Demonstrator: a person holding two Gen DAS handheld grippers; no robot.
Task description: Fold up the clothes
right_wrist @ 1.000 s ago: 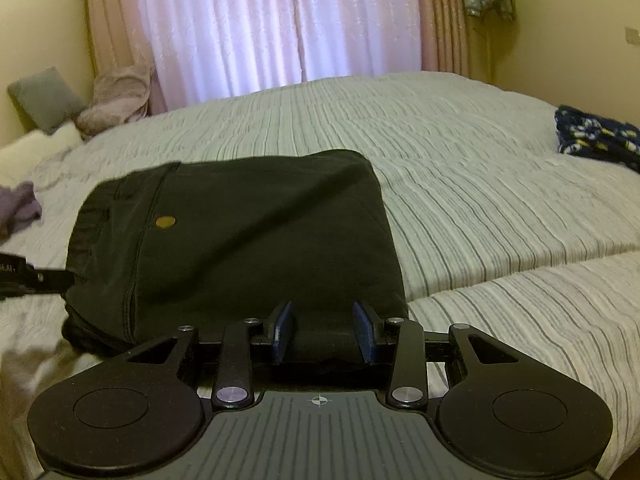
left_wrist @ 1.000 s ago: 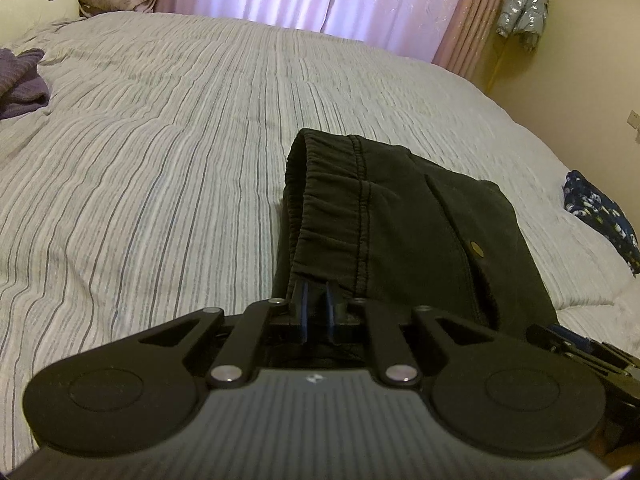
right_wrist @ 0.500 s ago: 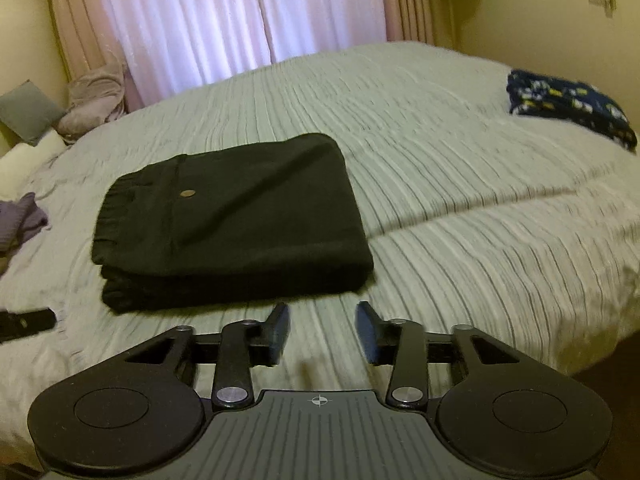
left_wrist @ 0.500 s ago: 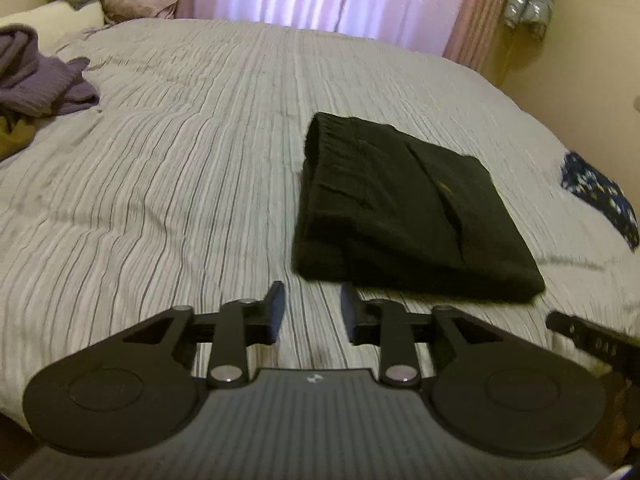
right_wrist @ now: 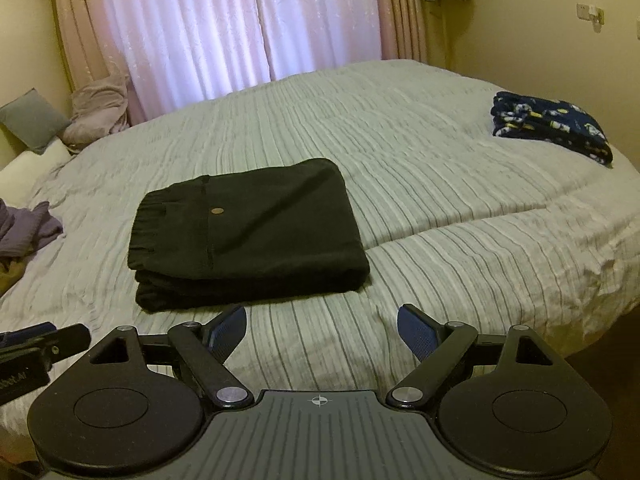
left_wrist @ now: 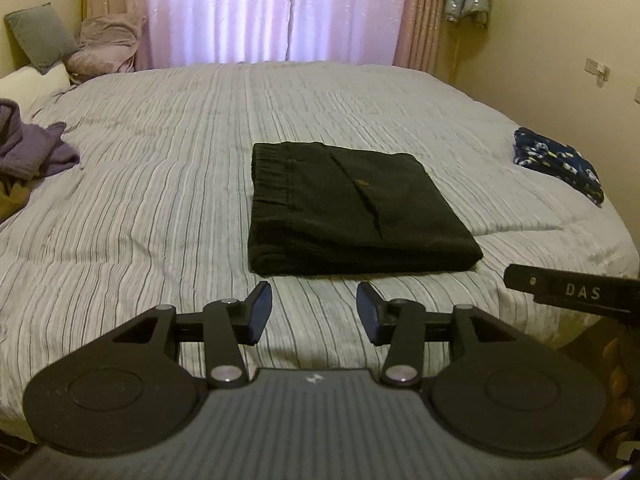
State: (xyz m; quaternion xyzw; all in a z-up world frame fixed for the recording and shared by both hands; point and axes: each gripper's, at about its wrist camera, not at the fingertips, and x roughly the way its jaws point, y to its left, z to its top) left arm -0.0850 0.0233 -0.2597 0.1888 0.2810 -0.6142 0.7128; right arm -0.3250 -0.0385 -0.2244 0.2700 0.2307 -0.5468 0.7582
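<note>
**Two empty grippers, one folded black garment on the bed**

Two grippers hang over the near edge of the bed [left_wrist: 160, 184], and neither has hold of anything. The left gripper [left_wrist: 314, 312] has its jaws spread apart with only striped bedcover between them; the right gripper [right_wrist: 322, 336] is spread wider again, also bare.

And there is the task's thing: the black trousers [left_wrist: 344, 208] lie as a compact, layered rectangle near the middle of the bed, closer to the near edge than to the curtain side, touched by neither tool. The elastic waistband is at the left end, the closed fold at the right, stacked layers showing along the near side. Folded is how they lie now.

The relation that matters: the bundle sits straight ahead of both sets of jaws, just beyond the fingertips, with its long axis running left to right along the near edge. From the left wrist view it sits dead centre; from the right wrist view [right_wrist: 248, 232] it is ahead and to the left. So the left gripper faces the waistband end, the right gripper the folded end, neither clearly nearer.

Elsewhere, a folded navy patterned garment [right_wrist: 552, 128] rests by the right edge, and a loose purple garment [left_wrist: 28, 148] is crumpled by the left edge. Judging by that, the purple heap looks the likelier candidate for any further folding.
</note>
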